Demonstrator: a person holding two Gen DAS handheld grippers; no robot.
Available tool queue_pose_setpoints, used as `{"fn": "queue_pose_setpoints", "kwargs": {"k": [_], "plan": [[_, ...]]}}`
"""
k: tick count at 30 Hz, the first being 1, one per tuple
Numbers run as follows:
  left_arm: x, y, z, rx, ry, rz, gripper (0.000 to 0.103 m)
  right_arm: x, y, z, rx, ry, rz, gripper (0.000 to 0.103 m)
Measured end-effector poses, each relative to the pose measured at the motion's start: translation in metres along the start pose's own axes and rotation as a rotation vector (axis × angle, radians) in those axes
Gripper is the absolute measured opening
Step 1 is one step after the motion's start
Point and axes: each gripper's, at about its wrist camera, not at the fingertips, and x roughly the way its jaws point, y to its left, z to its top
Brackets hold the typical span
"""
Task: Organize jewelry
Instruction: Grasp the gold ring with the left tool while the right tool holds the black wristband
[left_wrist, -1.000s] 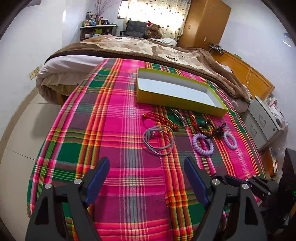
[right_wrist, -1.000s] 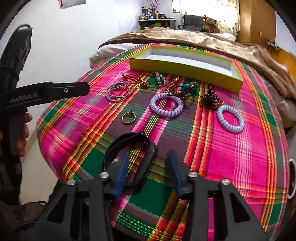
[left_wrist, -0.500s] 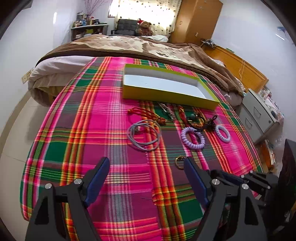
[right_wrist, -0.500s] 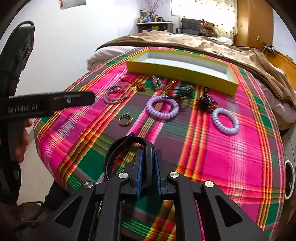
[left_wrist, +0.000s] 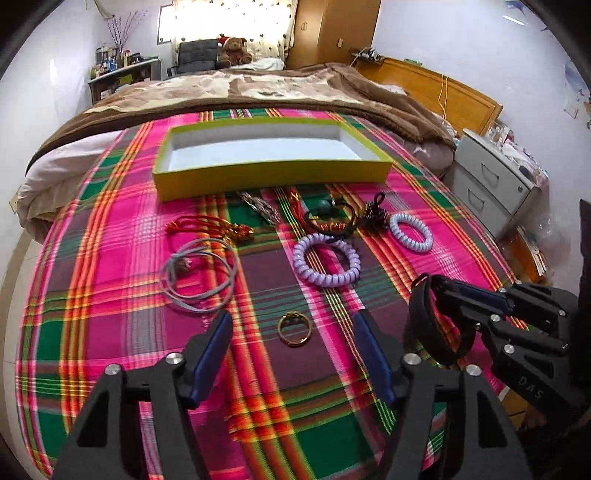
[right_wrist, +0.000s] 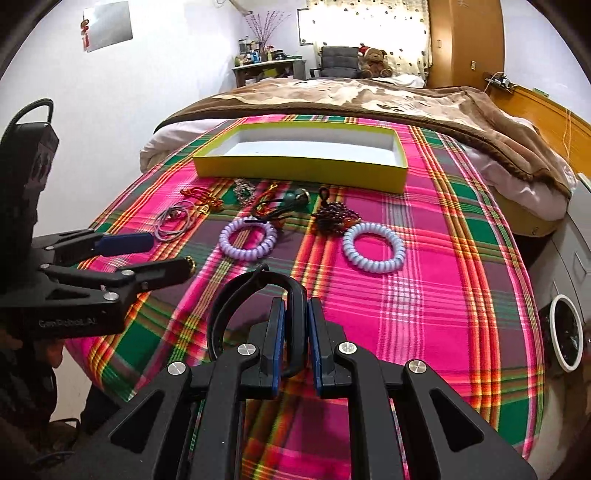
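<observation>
So our right gripper (right_wrist: 295, 332) is clamped on the black bracelet (right_wrist: 258, 291), held just above the plaid blanket (right_wrist: 424, 295). Our left gripper (left_wrist: 291, 332) is closing around the gold ring (left_wrist: 294, 329), not pinching it yet. The yellow box (left_wrist: 271, 173) sits further back.

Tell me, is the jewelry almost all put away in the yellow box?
Not yet. The box looks empty, so nothing is put away. The right gripper is shut on a black bangle. The left gripper is closing around a gold ring, not gripping it yet. The purple coil, blue coil, grey cord and the rest lie on the blanket.
</observation>
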Motion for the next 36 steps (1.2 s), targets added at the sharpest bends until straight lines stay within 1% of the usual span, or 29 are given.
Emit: {"fn": "queue_pose_setpoints", "kwargs": {"k": [4,6,8,12,14,16,23,28,33,36], "plan": [[0.009,0.000,-0.002,0.000,0.029,0.013,0.054,0.000,-0.005,0.000,0.011,-0.005,0.007,0.013],[0.009,-0.002,-0.002,0.009,0.024,0.019,0.051,0.000,-0.006,0.001,0.012,-0.006,0.005,0.013],[0.009,-0.003,-0.002,0.012,0.024,0.015,0.043,0.000,-0.007,0.000,0.014,-0.008,0.007,0.013],[0.011,-0.006,-0.002,0.031,0.024,0.039,0.036,0.001,-0.010,-0.001,0.020,-0.007,0.009,0.013],[0.010,-0.006,-0.003,0.033,0.025,0.030,0.027,0.001,-0.010,0.000,0.021,-0.007,0.009,0.013],[0.010,-0.005,-0.002,0.030,0.025,0.032,0.023,0.001,-0.010,0.000,0.022,-0.007,0.009,0.013],[0.009,-0.001,-0.001,0.017,0.025,0.026,0.023,0.001,-0.011,0.001,0.026,-0.010,0.004,0.013],[0.004,0.001,0.004,0.011,0.010,0.025,0.023,0.000,-0.011,0.009,0.031,-0.020,0.000,0.013],[-0.002,0.008,0.020,-0.001,-0.016,0.012,0.023,-0.002,-0.014,0.023,0.028,-0.037,-0.007,0.013],[-0.004,0.014,0.033,-0.011,-0.035,0.011,0.023,-0.002,-0.017,0.039,0.030,-0.059,-0.012,0.013]]}}
